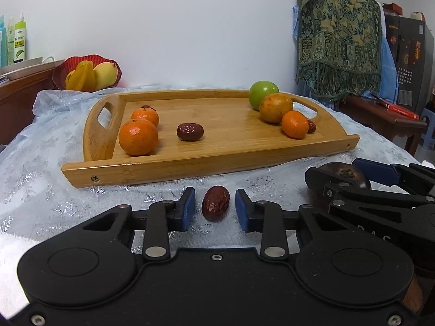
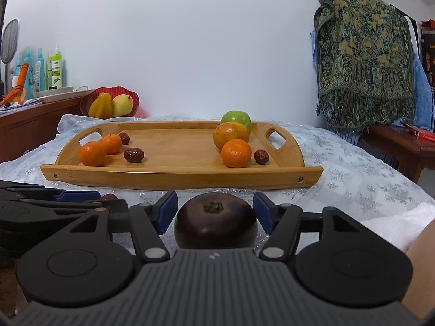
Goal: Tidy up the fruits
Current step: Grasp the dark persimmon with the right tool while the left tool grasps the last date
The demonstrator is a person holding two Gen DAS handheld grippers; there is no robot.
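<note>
A dark red date [image 1: 215, 207] lies on the pale cloth between the blue pads of my left gripper [image 1: 215, 206], with a narrow gap on each side; the jaws stand open. My right gripper [image 2: 216, 212] flanks a dark purple round fruit [image 2: 214, 224] that rests on the cloth, its pads close beside the fruit, open. Just beyond both stands a wooden tray [image 1: 206, 165]. At its left lie two mandarins [image 1: 138, 137] and a date [image 1: 190, 131]. At its right are a green apple [image 1: 262, 92], a large orange [image 1: 276, 107], a mandarin [image 1: 295, 124] and a date [image 1: 312, 127].
A red bowl [image 1: 87, 72] with yellow fruit stands behind the tray's left end. A patterned cloth [image 1: 339, 40] hangs at the right above a dark wooden side table [image 1: 380, 116]. Bottles [image 2: 55, 68] stand on a counter at the left. A person's forearm [image 2: 420, 258] shows at the right edge.
</note>
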